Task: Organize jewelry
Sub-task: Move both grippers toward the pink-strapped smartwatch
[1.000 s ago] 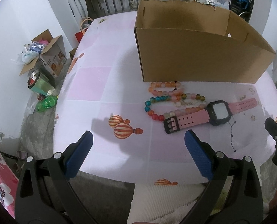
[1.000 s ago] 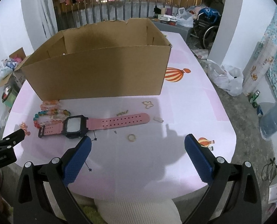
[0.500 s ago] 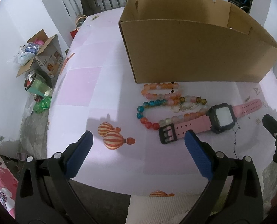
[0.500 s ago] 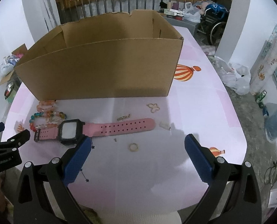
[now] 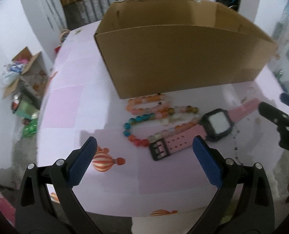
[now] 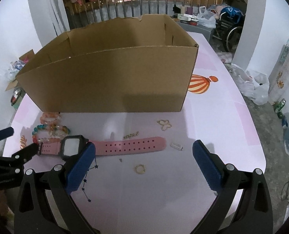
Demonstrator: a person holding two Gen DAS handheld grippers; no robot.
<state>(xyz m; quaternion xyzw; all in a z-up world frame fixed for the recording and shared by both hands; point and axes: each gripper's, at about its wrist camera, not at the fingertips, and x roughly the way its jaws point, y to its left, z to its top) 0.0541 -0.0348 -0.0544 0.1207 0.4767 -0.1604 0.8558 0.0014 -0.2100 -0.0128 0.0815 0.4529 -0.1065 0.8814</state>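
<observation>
A pink watch [image 5: 185,136] [image 6: 125,146] with a black case lies flat on the table in front of an open cardboard box [image 5: 179,58] [image 6: 109,78]. Coloured bead bracelets [image 5: 150,113] [image 6: 49,128] lie beside its buckle end. My left gripper [image 5: 144,156] is open, hovering just short of the buckle and the beads. My right gripper [image 6: 144,159] is open too, above a small gold ring [image 6: 140,169]. A butterfly charm [image 6: 164,124], a small chain piece [image 6: 130,135], a silver clip [image 6: 176,146] and a star necklace [image 6: 87,183] lie around the strap.
The table [image 5: 76,101] wears a pink and white cloth with balloon prints. On the floor to the left are an open carton [image 5: 21,72] and clutter. To the right are white plastic bags [image 6: 255,85] and a wheelchair [image 6: 230,31]. A railing runs behind.
Both grippers have moved forward over the table toward the box; the watch, beads and small pieces now sit closer to the fingers. Nothing has been picked up.
</observation>
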